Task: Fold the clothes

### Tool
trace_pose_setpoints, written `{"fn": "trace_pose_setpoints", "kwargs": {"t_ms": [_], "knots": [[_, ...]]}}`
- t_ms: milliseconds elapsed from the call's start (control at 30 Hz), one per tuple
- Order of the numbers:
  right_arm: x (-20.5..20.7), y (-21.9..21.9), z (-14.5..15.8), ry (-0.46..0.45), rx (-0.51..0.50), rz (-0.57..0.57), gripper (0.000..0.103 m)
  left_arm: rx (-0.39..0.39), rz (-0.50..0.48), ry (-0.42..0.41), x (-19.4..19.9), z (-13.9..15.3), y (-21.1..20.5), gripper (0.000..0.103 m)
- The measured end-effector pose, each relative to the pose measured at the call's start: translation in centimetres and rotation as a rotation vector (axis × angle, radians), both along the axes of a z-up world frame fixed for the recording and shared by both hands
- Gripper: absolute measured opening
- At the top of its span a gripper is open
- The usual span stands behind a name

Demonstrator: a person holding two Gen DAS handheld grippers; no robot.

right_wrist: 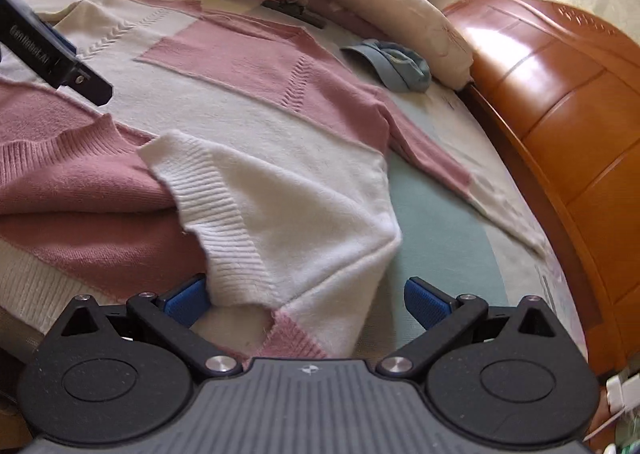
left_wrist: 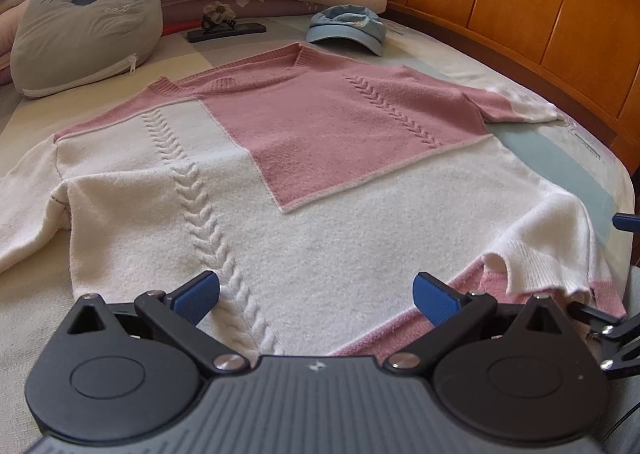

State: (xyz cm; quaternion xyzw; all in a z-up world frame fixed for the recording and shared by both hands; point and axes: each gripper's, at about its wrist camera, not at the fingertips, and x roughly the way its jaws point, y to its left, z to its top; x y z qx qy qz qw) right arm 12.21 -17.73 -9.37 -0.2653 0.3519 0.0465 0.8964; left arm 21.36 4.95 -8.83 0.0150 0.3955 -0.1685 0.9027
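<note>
Left wrist view, left gripper (left_wrist: 316, 296): spread wide over the hem, pinching nothing.
Right gripper (right_wrist: 306, 300): spread, astride a turned-back hem corner (right_wrist: 248, 214), likely to flatten or fold it.
Sweater (left_wrist: 320, 190): flat on the bed (left_wrist: 568, 150), 1 layer mostly.
Axis: hem near, collar (left_wrist: 300, 58) far.

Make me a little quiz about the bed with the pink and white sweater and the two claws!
1. True or false: the left claw is squeezing the sweater.
2. What lies on the bed just past the sweater's collar, near the wooden headboard? A) a blue cap B) a shoe C) a book
3. Fill in: the folded-over corner with the ribbed hem in front of the right claw is ____ in colour.

Key:
1. False; both claws are open and hold nothing.
2. A, the blue cap.
3. White.
</note>
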Motion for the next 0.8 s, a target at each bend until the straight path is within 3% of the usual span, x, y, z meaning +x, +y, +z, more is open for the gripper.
{"fn": "trace_pose_setpoints", "kwargs": {"t_ms": [100,233,267,700,800], "knots": [[0.2,0.9,-0.7,-0.07,-0.034,-0.001,0.103,0.01,-0.006,-0.005,-0.3,0.1,-0.2,0.102],[0.0,0.0,-1.0,-0.121,-0.216,-0.077,0.103,0.002,-0.014,-0.01,-0.5,0.2,-0.1,0.102],[-0.1,-0.9,-0.9,-0.119,-0.223,-0.103,0.103,0.005,-0.009,-0.01,-0.4,0.2,-0.1,0.102],[-0.8,-15.5,1.4,0.046,0.063,-0.53,0.103,0.022,-0.017,-0.01,-0.5,0.1,-0.5,0.102],[-2.0,-17.5,2.7,0.029,0.127,-0.605,0.103,0.022,-0.023,-0.013,-0.6,0.2,-0.7,0.102]]}}
